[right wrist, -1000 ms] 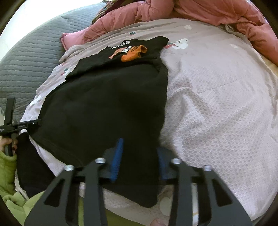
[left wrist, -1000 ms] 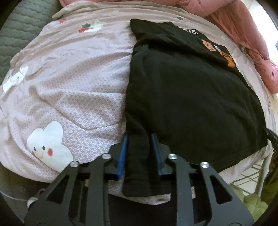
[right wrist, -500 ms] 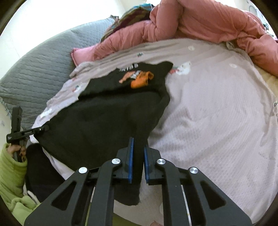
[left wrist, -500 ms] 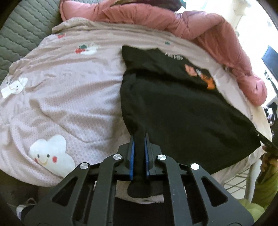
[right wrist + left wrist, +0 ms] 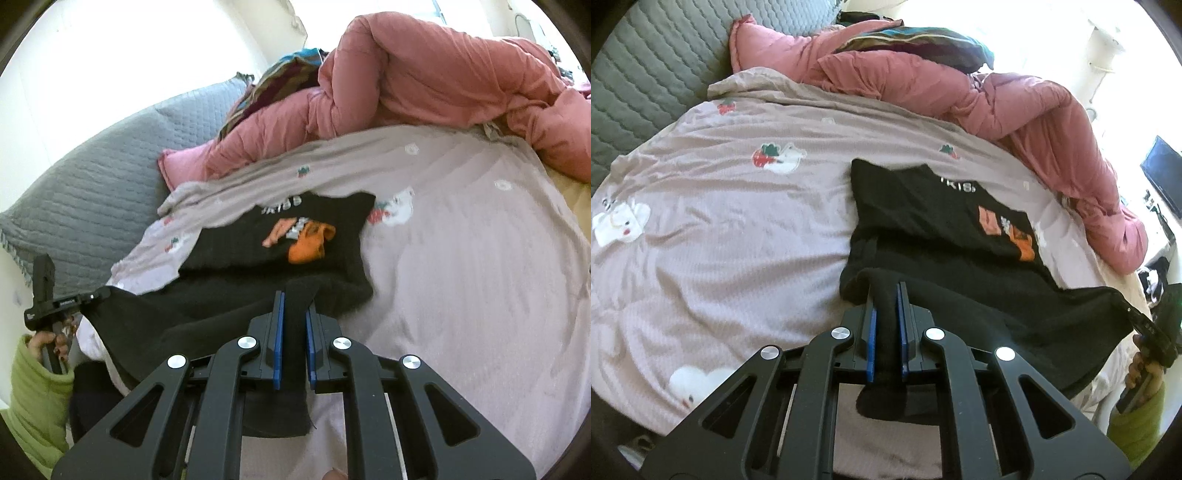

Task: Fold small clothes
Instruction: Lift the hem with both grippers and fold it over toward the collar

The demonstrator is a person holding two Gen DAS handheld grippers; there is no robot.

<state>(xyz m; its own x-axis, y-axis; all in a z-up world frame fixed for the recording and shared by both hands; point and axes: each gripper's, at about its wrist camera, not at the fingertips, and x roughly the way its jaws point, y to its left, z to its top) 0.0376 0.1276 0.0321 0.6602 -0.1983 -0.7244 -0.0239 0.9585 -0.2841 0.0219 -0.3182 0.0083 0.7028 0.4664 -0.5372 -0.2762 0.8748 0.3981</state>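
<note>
1. The left gripper point(image 5: 886, 314) and right gripper point(image 5: 294, 317) each pinch a near corner of the black shirt point(image 5: 942, 229), lifted off the bedsheet point(image 5: 720, 221).
2. The thin bunched hem may slip out.
3. Uneven carrying probably skews the fold.

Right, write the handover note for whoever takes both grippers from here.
Left gripper: shut on the near hem of the black T-shirt, one corner.
Right gripper: shut on the other hem corner.
Shirt: printed upper part lies flat on the mauve bedsheet; the hem end hangs lifted between the two grippers. Pink duvet is bunched up beyond it.
Done: both corners gripped, hem raised off the sheet.
Left: probably carry the hem toward the collar end, lay it down evenly, release, then finish any further folds.
</note>
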